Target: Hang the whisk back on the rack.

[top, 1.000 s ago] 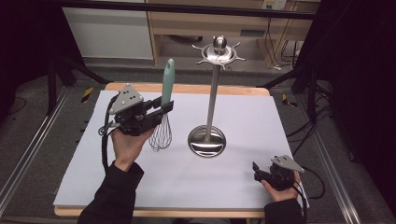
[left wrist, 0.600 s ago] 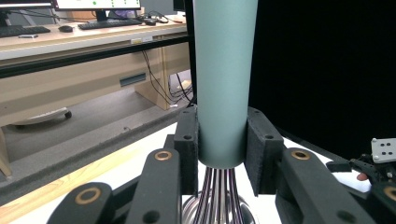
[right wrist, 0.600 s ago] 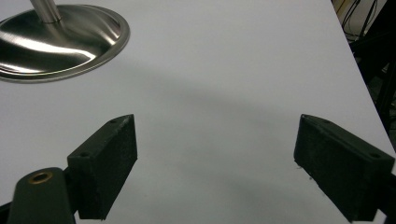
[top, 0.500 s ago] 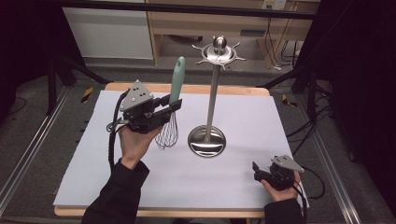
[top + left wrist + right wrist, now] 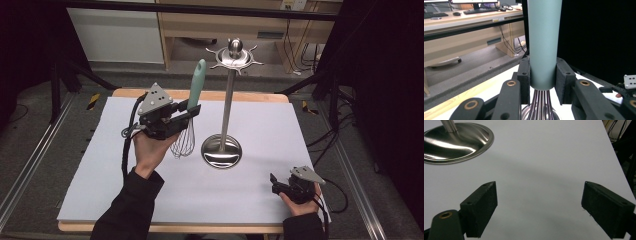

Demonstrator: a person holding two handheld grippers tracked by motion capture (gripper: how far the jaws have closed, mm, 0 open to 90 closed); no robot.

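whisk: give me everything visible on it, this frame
The whisk has a smooth, pale green handle, plastic or silicone by its look, that tapers toward a rounded top, and a bulb of thin shiny metal wires below. It stands nearly upright, handle up and tilted slightly, wires down above the white table. The left tool is shut on the handle's lower end, just above where the wires enter; its black pads press both sides. Whether the wires touch the table cannot be told.
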